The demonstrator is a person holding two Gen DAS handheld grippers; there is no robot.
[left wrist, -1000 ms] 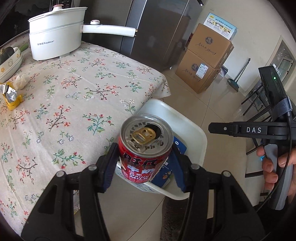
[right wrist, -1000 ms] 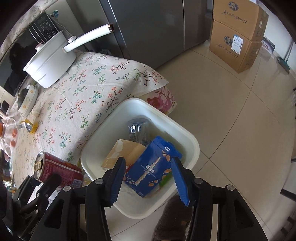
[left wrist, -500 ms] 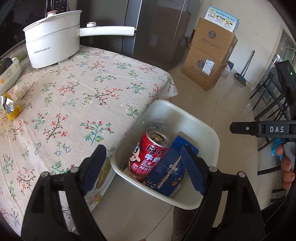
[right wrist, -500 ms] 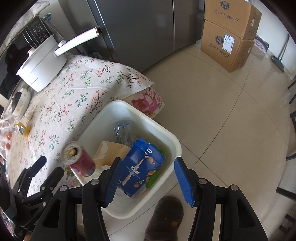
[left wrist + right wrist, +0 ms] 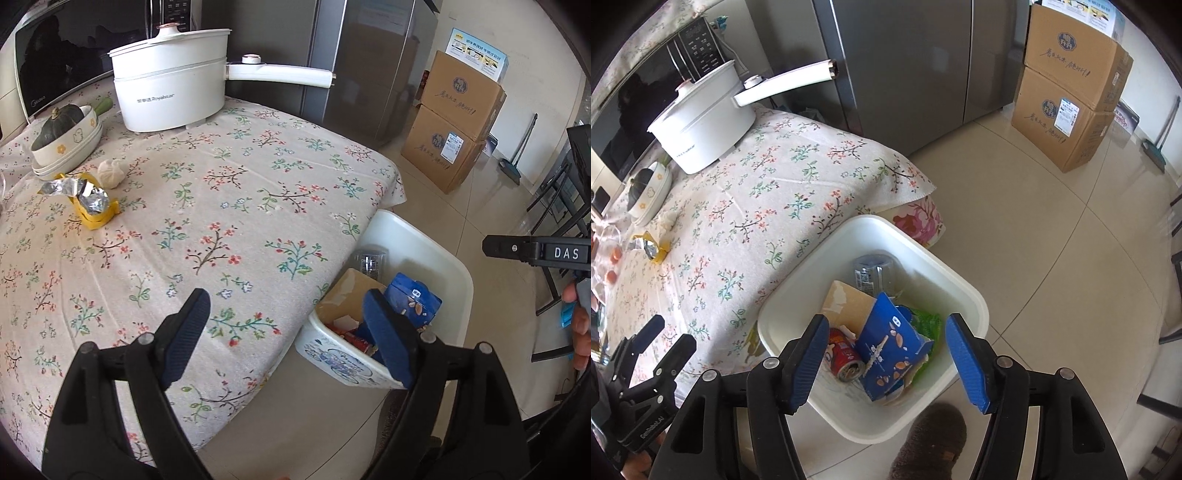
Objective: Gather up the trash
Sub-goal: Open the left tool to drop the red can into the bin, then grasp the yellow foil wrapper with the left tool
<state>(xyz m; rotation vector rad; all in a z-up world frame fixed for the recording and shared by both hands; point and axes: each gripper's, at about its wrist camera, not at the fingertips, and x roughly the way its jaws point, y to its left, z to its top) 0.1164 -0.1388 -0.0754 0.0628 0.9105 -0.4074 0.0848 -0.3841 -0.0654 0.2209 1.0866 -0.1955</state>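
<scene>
A white bin (image 5: 975, 295) stands on the floor against the table's corner. In it lie a red drink can (image 5: 844, 356), a blue snack box (image 5: 890, 350), a brown cardboard piece (image 5: 849, 302) and a clear cup. My right gripper (image 5: 888, 321) hovers above the bin, jaws opening, nothing between them. My left gripper (image 5: 284, 299) is open and empty over the table's edge beside the bin (image 5: 458, 266). A yellow foil wrapper (image 5: 90, 203) and a white crumpled tissue (image 5: 110, 173) lie far left on the floral tablecloth.
A white electric pot (image 5: 170, 81) with a long handle, a bowl holding a green squash (image 5: 62, 140) and a microwave stand at the table's back. Fridge, stacked cardboard boxes (image 5: 454, 122) and chair legs lie beyond. A slippered foot (image 5: 931, 443) is by the bin.
My left gripper opened and let the red can drop into the bin, then swung left towards the table. The right gripper's jaws spread wider and it drew back a little.
</scene>
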